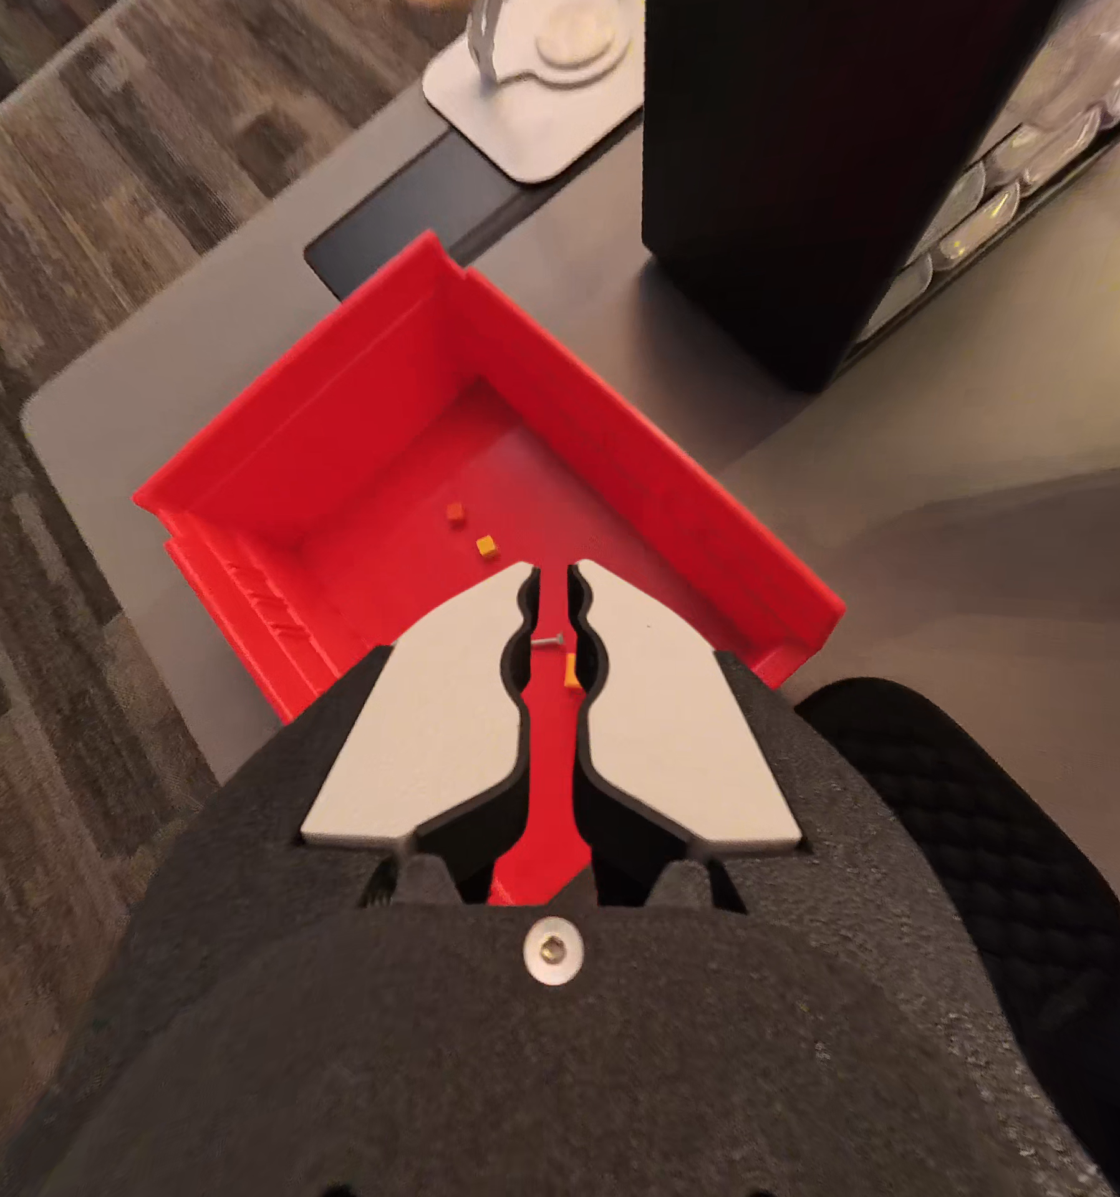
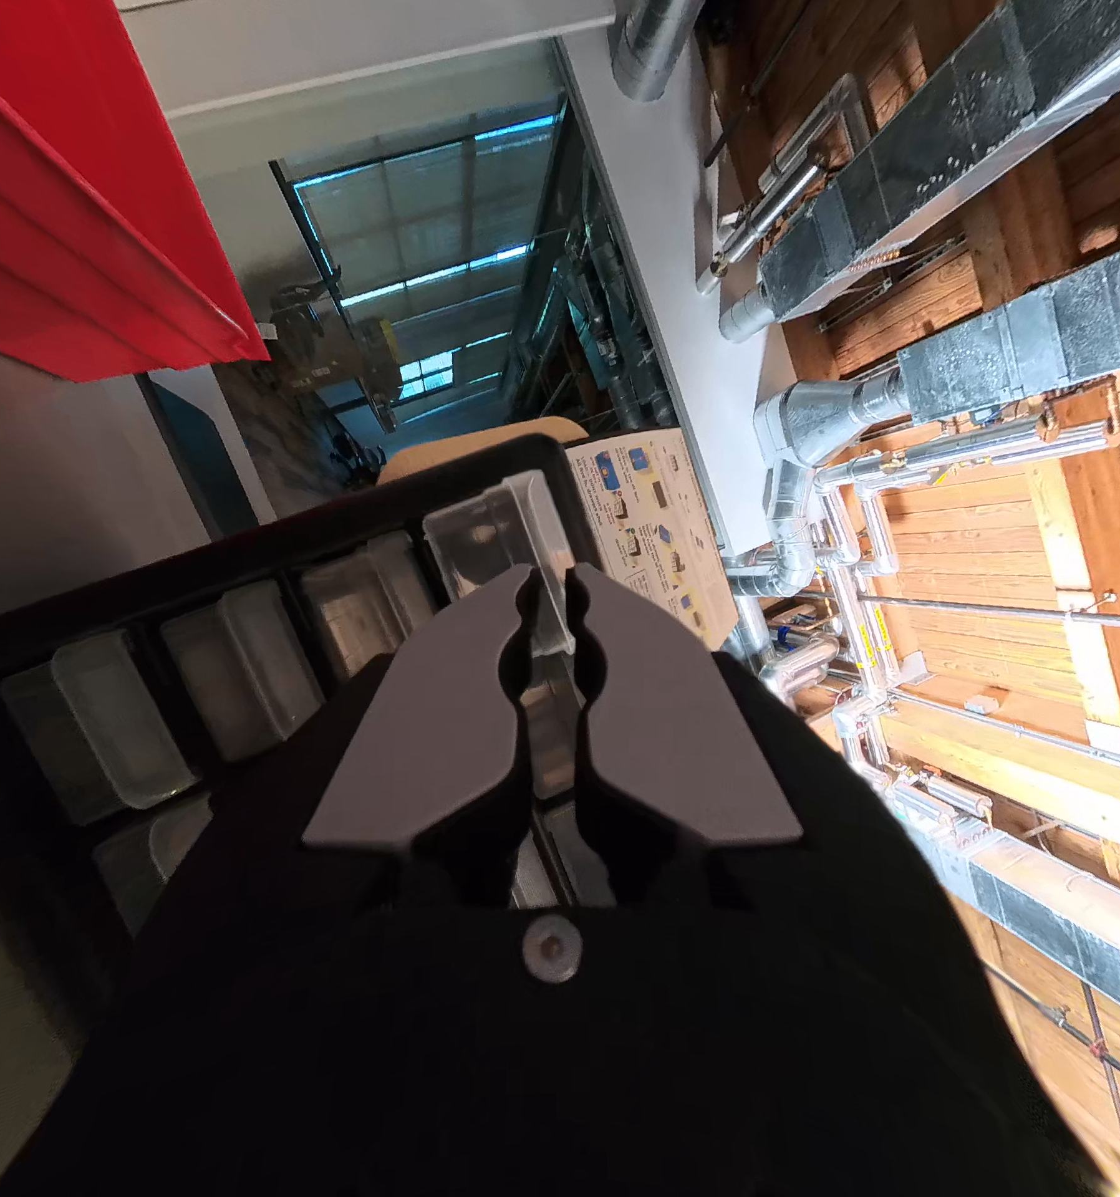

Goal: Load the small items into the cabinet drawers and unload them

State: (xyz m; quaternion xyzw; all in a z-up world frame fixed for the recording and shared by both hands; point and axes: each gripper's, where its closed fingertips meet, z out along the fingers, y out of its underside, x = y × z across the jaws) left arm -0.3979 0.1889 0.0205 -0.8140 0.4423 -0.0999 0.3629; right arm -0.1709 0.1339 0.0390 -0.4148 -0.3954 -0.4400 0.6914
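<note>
A red bin sits on the grey table in the left wrist view. It holds small orange cubes and a tiny screw. My left gripper hovers over the bin's near end. Its jaws are almost together and I see nothing between them. In the right wrist view, the black cabinet has clear plastic drawers. My right gripper is shut on the front lip of the top end drawer, which sticks out a little past its neighbours.
The black cabinet stands behind the bin, its clear drawer fronts facing right. A white stand base sits at the table's far edge. A black chair back is at the lower right. A red panel and a printed sheet show beyond the cabinet. The grippers' ends are close to 25 cm from one another. The left gripper is farther from the black cabinet, some 20 cm, than the right, some 11 cm. My left wrist view looks at it from another angle.
</note>
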